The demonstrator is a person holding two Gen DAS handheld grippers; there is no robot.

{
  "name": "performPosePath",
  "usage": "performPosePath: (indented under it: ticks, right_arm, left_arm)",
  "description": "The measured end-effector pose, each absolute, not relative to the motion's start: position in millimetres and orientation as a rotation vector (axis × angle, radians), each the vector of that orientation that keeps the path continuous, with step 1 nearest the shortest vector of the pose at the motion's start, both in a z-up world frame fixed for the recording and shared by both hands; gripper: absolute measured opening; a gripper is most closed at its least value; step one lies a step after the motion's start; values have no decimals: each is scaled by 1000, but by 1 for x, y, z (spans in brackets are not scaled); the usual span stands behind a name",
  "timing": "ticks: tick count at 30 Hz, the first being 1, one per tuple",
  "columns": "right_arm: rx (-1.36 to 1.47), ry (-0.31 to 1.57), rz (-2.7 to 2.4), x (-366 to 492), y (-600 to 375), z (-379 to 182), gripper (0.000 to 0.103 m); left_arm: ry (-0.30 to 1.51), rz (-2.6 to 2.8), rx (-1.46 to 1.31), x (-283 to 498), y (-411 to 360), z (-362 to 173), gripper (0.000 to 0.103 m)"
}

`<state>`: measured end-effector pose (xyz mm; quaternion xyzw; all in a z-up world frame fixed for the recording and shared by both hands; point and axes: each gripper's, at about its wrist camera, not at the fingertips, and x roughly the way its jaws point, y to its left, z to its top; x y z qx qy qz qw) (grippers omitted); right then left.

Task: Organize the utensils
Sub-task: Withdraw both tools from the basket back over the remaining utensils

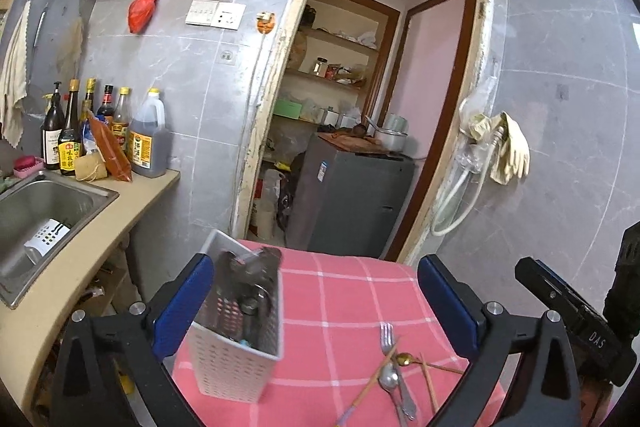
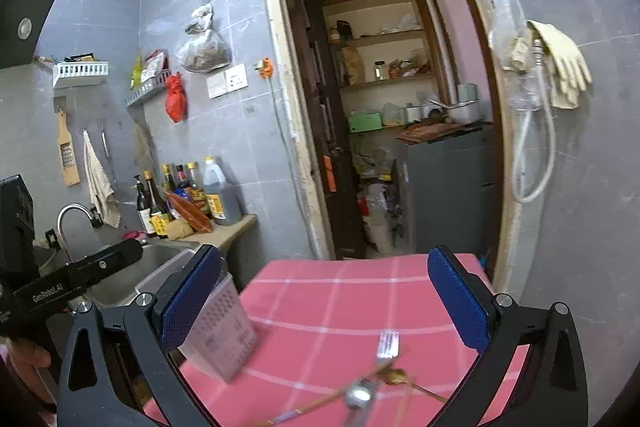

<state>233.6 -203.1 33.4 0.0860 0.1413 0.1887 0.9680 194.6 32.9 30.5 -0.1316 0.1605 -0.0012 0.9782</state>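
Both grippers' fingers point(image 1: 188, 303) spread empty; caddy point(image 1: 236, 359) contents blurred, cutlery pile point(image 2: 368, 387) smeared.

Both tools: black frames w/ silver screws, blue ribbed pads point(image 1: 182, 303).

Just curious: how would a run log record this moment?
left gripper open | right gripper open | utensils loose on tablecloth | caddy upright

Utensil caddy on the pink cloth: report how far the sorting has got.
Done: the white caddy already holds some dark utensils.

In hand: nothing. The left tongs and right tongs are both open and empty.

Left: a fork, a spoon, a gold spoon and chopsticks lie loose on the tablecloth.
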Motion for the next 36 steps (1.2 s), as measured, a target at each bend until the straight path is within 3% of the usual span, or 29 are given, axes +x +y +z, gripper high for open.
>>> performPosePath:
  ticks: [14, 32, 36]
  right_arm:
    - [137, 315, 306, 232, -271, 12, 102]
    - [144, 610, 370, 289, -298, -87, 101]
    - [142, 695, 407, 306, -295, -110, 88]
  left_arm:
    - [357, -22, -235, 194, -41, 4, 103]
    - [606, -70, -232, 248, -76, -83, 103]
    - [658, -91, -242, 257, -81, -99, 99]
